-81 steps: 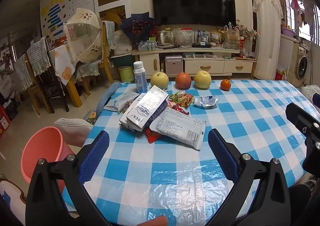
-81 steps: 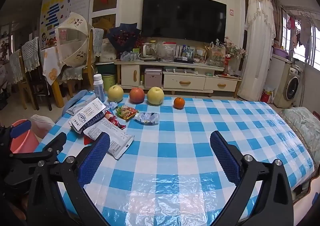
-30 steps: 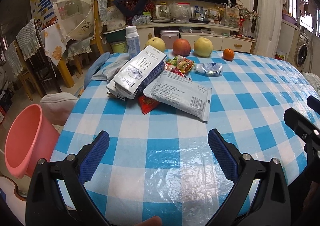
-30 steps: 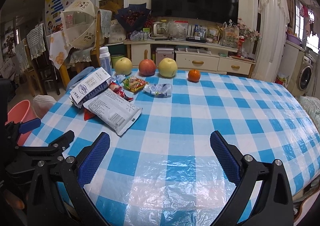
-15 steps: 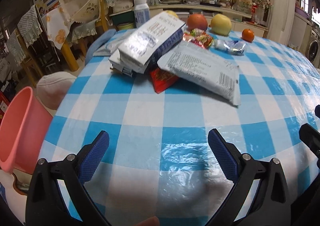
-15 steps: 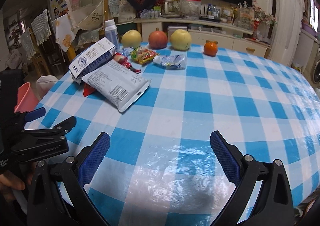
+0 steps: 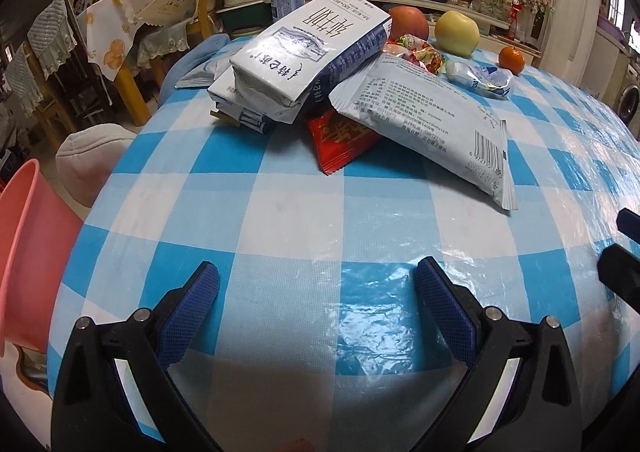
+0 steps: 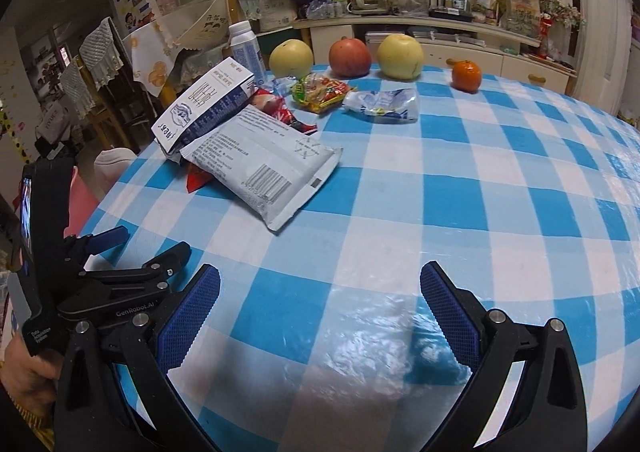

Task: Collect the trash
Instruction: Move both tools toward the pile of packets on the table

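A heap of trash lies on the blue-checked tablecloth point(image 7: 280, 212): a white-and-blue milk carton point(image 7: 308, 48) on top, a grey-white flat packet point(image 7: 424, 120) leaning against it, a red wrapper point(image 7: 340, 136) underneath. Farther back are a colourful snack bag point(image 8: 320, 90) and a crumpled clear wrapper point(image 8: 384, 104). My left gripper point(image 7: 316, 288) is open, low over the table just short of the heap. My right gripper point(image 8: 320, 292) is open too, above bare cloth to the right of the left gripper point(image 8: 120, 248), with nothing between its fingers.
A pink bin point(image 7: 24, 244) stands on the floor left of the table. Two yellow pears point(image 8: 400, 56), a red apple point(image 8: 350, 56), an orange point(image 8: 466, 76) and a white bottle point(image 8: 244, 44) line the far edge. Chairs and a TV cabinet stand behind.
Both grippers have moved forward and lower over the table, so the trash heap looms larger in the left wrist view. Both stay open; nothing on the table has shifted.
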A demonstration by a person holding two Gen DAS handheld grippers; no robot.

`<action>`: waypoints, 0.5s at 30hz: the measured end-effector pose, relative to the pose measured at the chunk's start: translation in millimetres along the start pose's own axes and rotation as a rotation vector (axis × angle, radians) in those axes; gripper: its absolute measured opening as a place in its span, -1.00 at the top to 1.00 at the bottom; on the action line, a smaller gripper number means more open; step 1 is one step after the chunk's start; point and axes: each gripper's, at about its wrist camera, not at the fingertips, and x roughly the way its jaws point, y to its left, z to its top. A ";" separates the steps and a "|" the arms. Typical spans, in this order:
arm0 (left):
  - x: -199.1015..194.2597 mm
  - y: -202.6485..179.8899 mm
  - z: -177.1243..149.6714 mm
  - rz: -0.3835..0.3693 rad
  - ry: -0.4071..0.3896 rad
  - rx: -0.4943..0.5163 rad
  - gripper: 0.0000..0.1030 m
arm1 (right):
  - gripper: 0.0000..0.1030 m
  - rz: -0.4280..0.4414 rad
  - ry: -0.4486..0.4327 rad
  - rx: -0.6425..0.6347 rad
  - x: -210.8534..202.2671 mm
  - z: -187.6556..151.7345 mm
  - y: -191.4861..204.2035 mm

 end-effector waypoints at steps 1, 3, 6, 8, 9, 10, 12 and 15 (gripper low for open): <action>0.5 0.9 0.0 -0.006 0.002 -0.006 -0.94 | -0.93 0.006 0.000 0.000 2.0 1.8 0.5; 0.8 1.2 1.2 -0.011 0.014 -0.014 -0.93 | -0.93 0.021 -0.001 -0.001 5.5 6.1 1.8; 1.1 0.1 1.5 -0.006 0.012 -0.019 -0.94 | -0.93 0.027 -0.008 -0.012 10.6 12.6 4.7; -0.1 -0.9 0.5 -0.013 0.002 0.004 -0.93 | -0.93 0.034 -0.010 -0.013 12.9 17.0 5.3; -0.3 -2.2 1.3 -0.017 0.002 0.027 -0.93 | -0.93 0.036 -0.013 -0.015 13.9 19.3 5.3; -0.2 -3.4 2.9 -0.018 0.007 0.048 -0.93 | -0.93 0.031 -0.015 -0.019 15.0 21.3 5.4; -4.7 -8.2 8.0 -0.003 -0.002 0.103 -0.93 | -0.93 0.024 -0.018 -0.026 16.7 25.1 6.2; -30.5 -12.9 14.1 0.016 -0.131 0.155 -0.93 | -0.93 0.022 -0.029 -0.042 16.0 30.7 7.7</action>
